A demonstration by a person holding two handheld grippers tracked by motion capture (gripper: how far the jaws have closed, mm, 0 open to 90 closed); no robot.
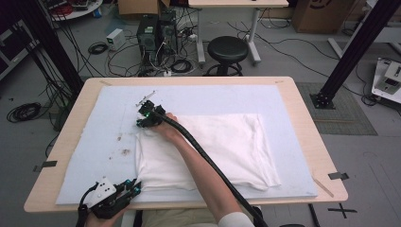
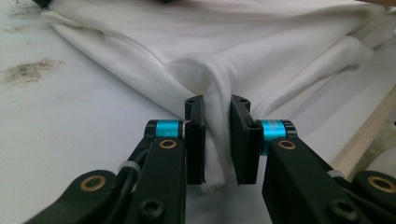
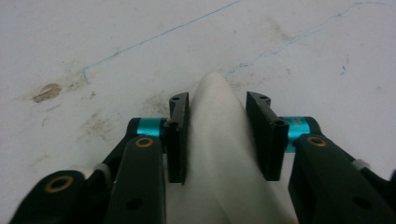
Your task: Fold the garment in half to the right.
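Left hand-held gripper [image 2: 217,140] pinching near-left corner of white garment [image 1: 222,146] at bench [image 1: 302,118] front edge | right hand-held gripper [image 3: 217,135] straddling far-left corner, fold between jaws, right pad not visibly pressing | step: securing both left corners | next: finish right pinch, then lift evenly for fold across blue-white mat [image 1: 108,123]

You're in a lab: computer towers [image 1: 156,30], tangled cables [image 1: 99,47], black frame struts [image 1: 354,47] surround your worktop [image 1: 302,123]
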